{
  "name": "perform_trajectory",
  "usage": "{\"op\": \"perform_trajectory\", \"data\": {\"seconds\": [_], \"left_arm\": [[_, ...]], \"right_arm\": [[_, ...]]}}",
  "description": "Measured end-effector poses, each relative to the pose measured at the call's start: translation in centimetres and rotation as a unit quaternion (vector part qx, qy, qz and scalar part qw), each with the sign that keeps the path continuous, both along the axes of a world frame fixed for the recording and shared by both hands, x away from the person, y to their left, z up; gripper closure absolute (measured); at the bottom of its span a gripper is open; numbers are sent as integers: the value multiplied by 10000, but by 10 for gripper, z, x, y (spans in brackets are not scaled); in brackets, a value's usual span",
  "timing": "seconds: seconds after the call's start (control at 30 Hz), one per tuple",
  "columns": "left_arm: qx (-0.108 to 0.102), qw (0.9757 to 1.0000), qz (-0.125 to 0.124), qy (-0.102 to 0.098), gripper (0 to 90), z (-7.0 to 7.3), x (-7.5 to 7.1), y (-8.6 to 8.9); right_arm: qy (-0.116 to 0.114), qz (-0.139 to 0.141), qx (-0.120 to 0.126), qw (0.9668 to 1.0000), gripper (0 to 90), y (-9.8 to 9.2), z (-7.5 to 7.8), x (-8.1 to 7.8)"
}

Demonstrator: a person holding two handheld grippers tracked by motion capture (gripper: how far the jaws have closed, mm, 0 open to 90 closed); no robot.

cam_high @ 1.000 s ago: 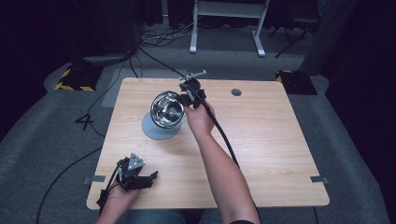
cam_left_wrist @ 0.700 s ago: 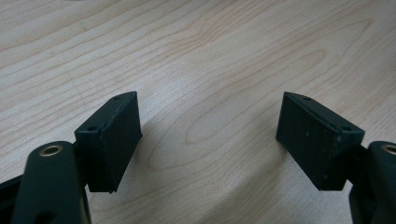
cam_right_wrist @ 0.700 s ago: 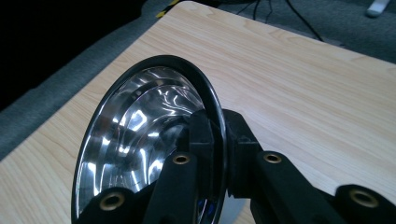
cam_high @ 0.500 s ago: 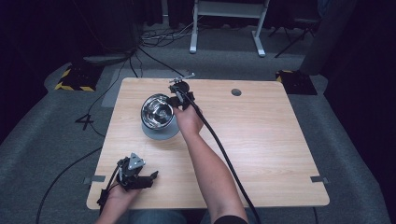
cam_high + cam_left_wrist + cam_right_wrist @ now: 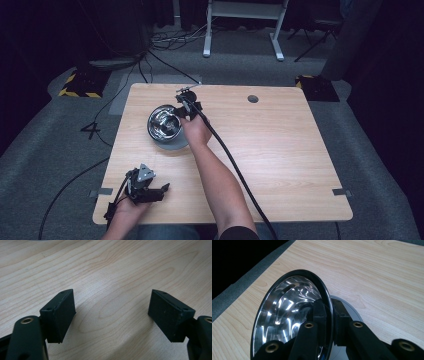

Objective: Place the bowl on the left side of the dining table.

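A shiny metal bowl (image 5: 163,124) with a dark rim hangs tilted over a grey round plate (image 5: 176,144) at the back left of the wooden table (image 5: 280,150). My right gripper (image 5: 185,108) is shut on the bowl's right rim. In the right gripper view one finger (image 5: 319,312) lies inside the bowl (image 5: 287,307) and the other outside it, with the grey plate (image 5: 353,313) just behind. My left gripper (image 5: 162,192) rests near the front left edge. Its jaws (image 5: 112,307) stand open over bare wood with nothing between them.
The right gripper's black cable (image 5: 235,165) trails along the forearm to the table's front edge. A round cable hole (image 5: 253,98) sits at the back of the table. Beyond the table lie floor cables and a white desk frame (image 5: 240,30).
My right gripper has carried the bowl to the left and lower, closer over the grey plate. The left gripper has stayed where it was.
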State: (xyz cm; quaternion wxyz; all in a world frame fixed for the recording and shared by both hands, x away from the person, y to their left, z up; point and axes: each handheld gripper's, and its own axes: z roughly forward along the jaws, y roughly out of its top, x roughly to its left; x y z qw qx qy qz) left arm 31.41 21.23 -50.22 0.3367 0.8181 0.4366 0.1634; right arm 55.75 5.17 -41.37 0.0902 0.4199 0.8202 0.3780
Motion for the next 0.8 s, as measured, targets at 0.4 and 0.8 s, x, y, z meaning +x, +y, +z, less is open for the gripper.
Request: {"op": "perform_trajectory", "data": {"seconds": [0.4, 0.8], "left_arm": [[-16, 10000, -6, 16, 219, 0, 0, 0], [-15, 10000, -6, 11, 219, 0, 0, 0]], "right_arm": [[102, -42, 1, 9999, 836, 1, -7, 0], [179, -99, 0, 9998, 834, -4, -14, 2]]}}
